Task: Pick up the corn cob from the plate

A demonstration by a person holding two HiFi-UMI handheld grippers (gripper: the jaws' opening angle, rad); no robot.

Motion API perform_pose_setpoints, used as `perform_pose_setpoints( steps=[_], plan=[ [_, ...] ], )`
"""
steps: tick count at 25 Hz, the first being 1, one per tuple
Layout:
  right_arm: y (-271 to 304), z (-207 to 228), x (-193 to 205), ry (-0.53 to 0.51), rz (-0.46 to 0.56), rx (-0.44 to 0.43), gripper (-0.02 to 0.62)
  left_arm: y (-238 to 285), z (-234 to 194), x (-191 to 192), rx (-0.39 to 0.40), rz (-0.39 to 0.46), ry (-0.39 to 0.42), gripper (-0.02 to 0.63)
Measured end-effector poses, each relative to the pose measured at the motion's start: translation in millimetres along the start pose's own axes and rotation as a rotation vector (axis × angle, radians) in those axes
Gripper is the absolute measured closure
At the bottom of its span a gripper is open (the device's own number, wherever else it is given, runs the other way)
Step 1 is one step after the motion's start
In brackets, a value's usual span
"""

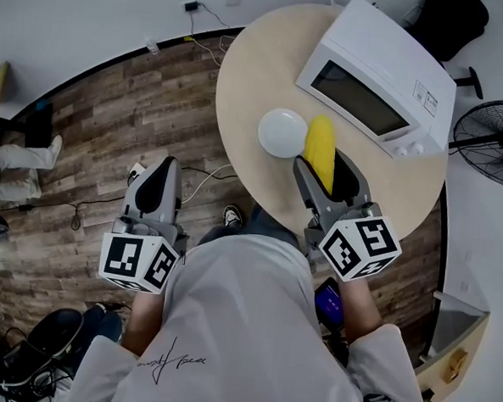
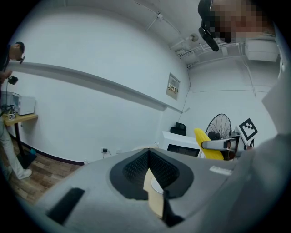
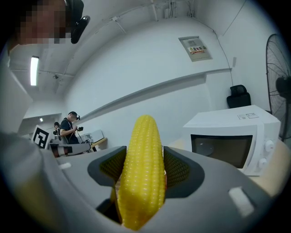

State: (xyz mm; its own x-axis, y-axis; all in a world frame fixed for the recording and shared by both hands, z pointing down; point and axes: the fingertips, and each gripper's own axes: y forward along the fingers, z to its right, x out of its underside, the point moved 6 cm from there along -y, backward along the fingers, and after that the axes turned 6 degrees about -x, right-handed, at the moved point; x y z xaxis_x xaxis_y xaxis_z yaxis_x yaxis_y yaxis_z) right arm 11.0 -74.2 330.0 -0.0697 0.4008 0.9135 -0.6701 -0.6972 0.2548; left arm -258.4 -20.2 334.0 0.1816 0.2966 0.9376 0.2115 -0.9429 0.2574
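**One corn cob clamped in the right gripper**

The right gripper [image 1: 326, 170] has its jaws spread wide around the yellow corn cob [image 1: 320, 152], pads pressing on both its sides. The cob juts forward over the round wooden table [image 1: 250, 77], between the white plate [image 1: 281, 131] and the white microwave [image 1: 378, 76]. The left gripper [image 1: 162, 175] is off the table's edge over the wood floor [image 1: 103, 127], its jaw tips together with nothing between them.

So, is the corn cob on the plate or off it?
Off it: the right tool grips the corn cob, beside the empty plate.
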Motion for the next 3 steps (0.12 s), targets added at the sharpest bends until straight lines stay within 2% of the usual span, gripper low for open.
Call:
perform_pose_setpoints(
  steps=[3],
  plan=[
    [-0.5, -0.2, -3.0, -0.018, -0.003, -0.02, 0.327, -0.2, 4.0, 0.2, 0.003, 0.003, 0.002, 0.616]
  ],
)
